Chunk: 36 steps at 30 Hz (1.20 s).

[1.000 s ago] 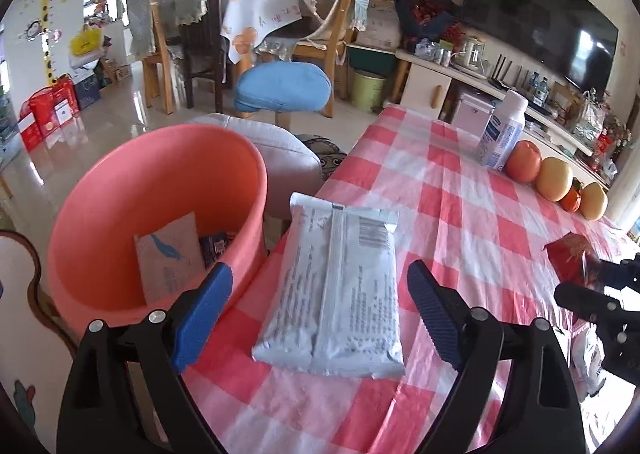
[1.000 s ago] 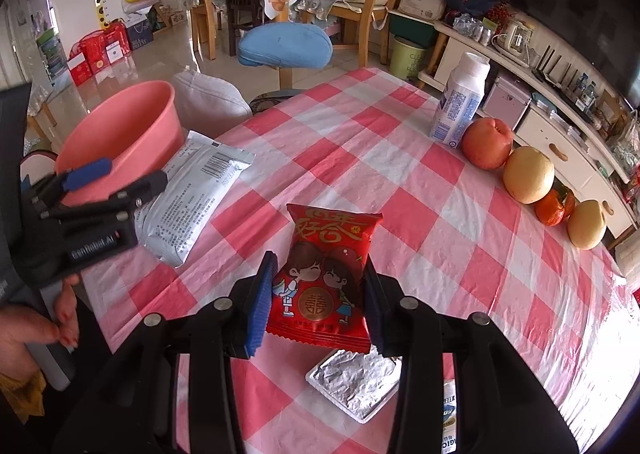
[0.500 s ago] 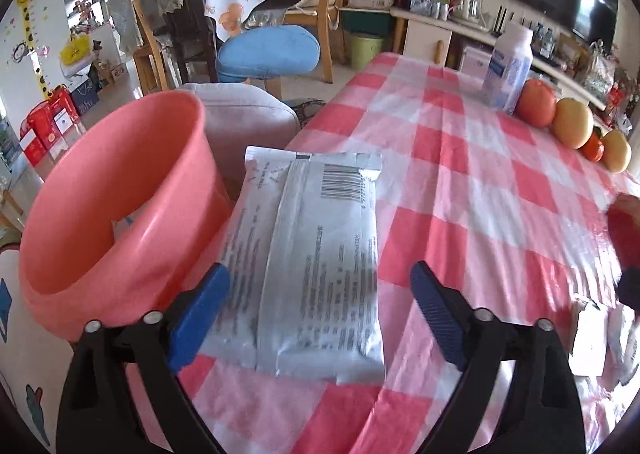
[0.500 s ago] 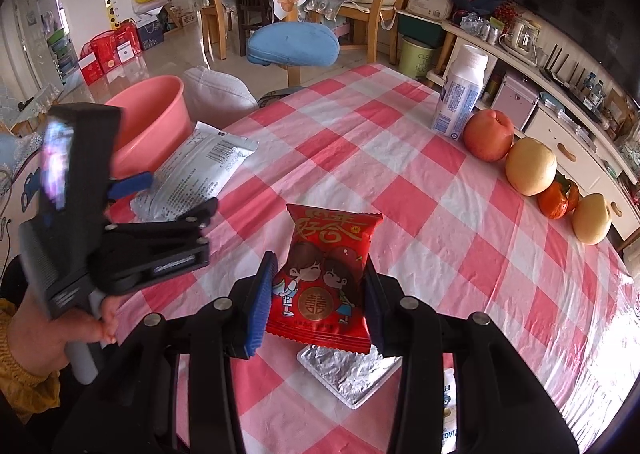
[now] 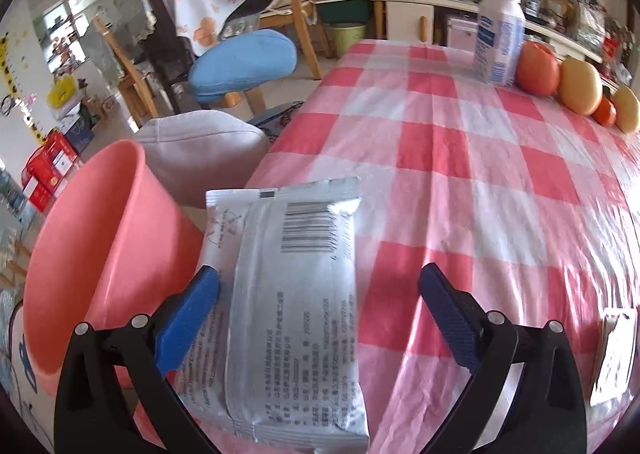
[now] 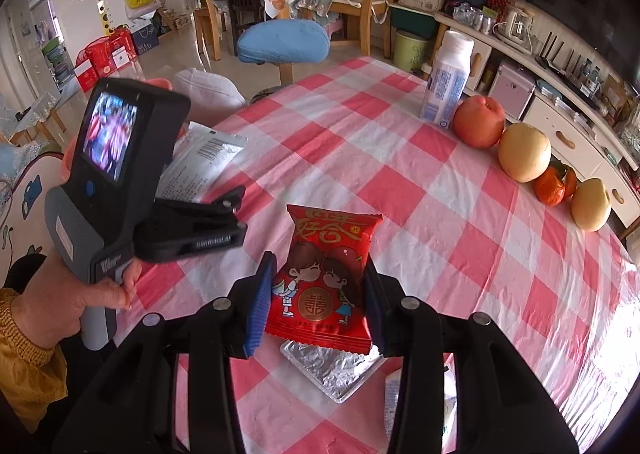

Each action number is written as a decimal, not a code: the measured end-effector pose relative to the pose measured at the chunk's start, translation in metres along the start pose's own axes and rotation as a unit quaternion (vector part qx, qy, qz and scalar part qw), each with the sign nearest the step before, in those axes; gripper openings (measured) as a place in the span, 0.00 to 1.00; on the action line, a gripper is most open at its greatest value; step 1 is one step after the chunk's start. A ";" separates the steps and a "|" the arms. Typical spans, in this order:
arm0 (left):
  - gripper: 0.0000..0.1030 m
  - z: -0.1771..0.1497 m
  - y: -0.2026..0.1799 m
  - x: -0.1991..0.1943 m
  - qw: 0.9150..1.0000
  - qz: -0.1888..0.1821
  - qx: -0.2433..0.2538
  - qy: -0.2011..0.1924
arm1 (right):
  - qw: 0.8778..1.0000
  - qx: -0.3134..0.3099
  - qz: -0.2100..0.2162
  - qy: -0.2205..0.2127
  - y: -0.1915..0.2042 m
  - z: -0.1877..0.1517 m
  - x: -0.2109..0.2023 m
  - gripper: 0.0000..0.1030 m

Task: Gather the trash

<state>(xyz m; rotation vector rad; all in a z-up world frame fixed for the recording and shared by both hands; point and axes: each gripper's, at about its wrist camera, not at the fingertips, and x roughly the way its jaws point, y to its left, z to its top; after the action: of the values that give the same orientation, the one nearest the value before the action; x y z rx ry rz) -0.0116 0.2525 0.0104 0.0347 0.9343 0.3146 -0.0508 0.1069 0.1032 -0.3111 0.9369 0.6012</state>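
Note:
A silver-white snack wrapper (image 5: 288,294) lies at the near left edge of the checked table, next to a pink bin (image 5: 100,254). My left gripper (image 5: 318,308) is open, its blue fingers on either side of the wrapper just above it. The wrapper also shows in the right wrist view (image 6: 200,161), partly behind the left gripper's body (image 6: 132,181). My right gripper (image 6: 316,302) is shut on a red snack packet (image 6: 324,274) and holds it above the table. A crumpled foil tray (image 6: 334,370) lies under the packet.
A white bottle (image 6: 446,81) and a row of fruit (image 6: 520,151) stand along the far right of the table (image 6: 380,157). A white scrap (image 5: 612,354) lies at the right edge. Beyond the table are a grey cushion (image 5: 200,157), a blue stool (image 5: 244,65) and chairs.
My left gripper has moved forward and lower over the silver wrapper, so the wrapper now sits between its fingers. The right gripper keeps hold of the red packet, almost still.

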 end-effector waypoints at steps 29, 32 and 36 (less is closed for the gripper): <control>0.96 -0.001 0.031 0.012 0.988 -0.002 -0.137 0.069 | 0.999 -0.017 -0.012 0.027 0.009 -0.003 0.019 0.43; 0.96 -0.002 0.020 0.009 0.991 -0.019 -0.115 0.068 | 0.999 -0.017 -0.012 0.026 0.009 -0.002 0.019 0.43; 0.96 0.000 0.014 0.009 0.993 -0.031 -0.098 0.061 | 1.000 -0.012 -0.011 0.023 0.008 -0.001 0.018 0.43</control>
<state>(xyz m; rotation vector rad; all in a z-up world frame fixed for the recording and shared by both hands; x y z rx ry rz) -0.0105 0.2686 0.0055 -0.1961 1.0204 0.3533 -0.0482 0.1186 0.0877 -0.3584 0.9697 0.5872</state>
